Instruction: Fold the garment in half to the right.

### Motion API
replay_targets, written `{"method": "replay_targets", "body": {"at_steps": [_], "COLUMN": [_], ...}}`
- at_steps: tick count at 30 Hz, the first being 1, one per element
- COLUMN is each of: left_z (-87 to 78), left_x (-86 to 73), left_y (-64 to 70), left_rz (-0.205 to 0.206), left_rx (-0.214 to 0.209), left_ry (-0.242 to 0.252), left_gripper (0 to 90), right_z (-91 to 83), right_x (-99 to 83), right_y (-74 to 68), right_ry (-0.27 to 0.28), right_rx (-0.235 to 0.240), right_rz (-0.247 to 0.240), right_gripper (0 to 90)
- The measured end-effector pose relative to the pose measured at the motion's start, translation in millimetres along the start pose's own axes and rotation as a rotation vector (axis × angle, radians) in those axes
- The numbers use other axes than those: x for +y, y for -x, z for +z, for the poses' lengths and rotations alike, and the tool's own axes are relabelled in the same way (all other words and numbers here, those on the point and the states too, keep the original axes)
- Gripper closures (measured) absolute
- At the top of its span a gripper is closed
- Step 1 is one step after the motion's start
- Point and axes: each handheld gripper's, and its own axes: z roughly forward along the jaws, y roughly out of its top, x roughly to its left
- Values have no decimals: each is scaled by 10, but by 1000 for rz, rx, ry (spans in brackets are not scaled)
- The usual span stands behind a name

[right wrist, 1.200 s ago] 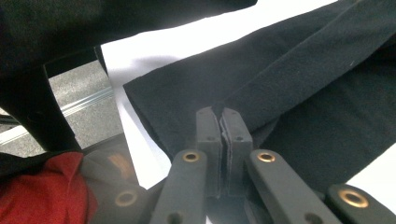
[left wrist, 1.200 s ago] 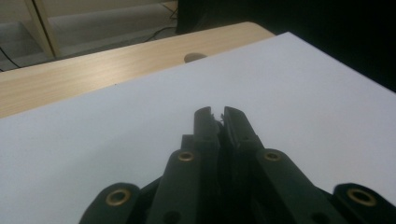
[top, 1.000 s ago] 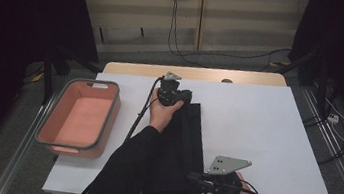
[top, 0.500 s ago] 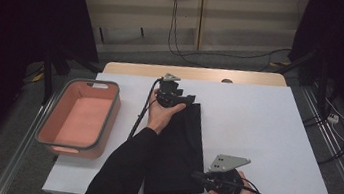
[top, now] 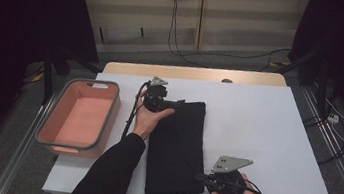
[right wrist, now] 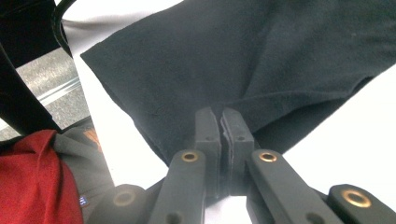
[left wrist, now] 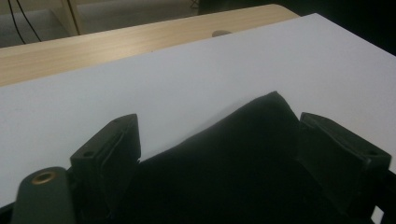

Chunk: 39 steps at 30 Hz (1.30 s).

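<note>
The black cloth (top: 176,148) is pinched by the right tool (right wrist: 221,122); the left tool (left wrist: 231,154), spread, could miss its corner, skewing any fold.

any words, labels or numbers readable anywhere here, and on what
None can be read.
A tiny pale mark sits on dark fabric at the bottom left of the right gripper view: too small and blurred to read.
The black cloth, the pink bin, the white table, the left gripper and the right gripper carry no legible text.
</note>
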Motion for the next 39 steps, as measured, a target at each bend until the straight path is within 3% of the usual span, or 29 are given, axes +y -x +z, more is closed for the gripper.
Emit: {"method": "replay_targets", "body": {"at_steps": [12, 16, 19, 25, 31, 36, 39], "left_z": [-211, -285, -333, -455, -607, -754, -861], "left_x": [-129, -161, -199, -272, -337, -414, -453], "left_y": [-46, -43, -49, -87, -44, -22, 32], "left_rz": [23, 13, 27, 15, 50, 47, 80], "left_rx": [9, 5, 1, -14, -26, -20, -8], "left_ry": [8, 27, 18, 4, 2, 4, 32], "left_gripper": [125, 112, 93, 80, 41, 40, 40], "right_z": [-67, -120, -180, -245, -203, -129, -95], "right_x": [-126, -159, -161, -127, -80, -39, -9], "right_y": [-5, 18, 34, 67, 61, 66, 32], "right_ry": [-36, -34, -17, 54, 77, 68, 69], "right_rx": [-6, -19, -37, -63, -58, -58, -57], "right_rz": [47, 71, 81, 104, 71, 31, -5], "right_gripper": [742, 697, 641, 524, 490, 443, 421]}}
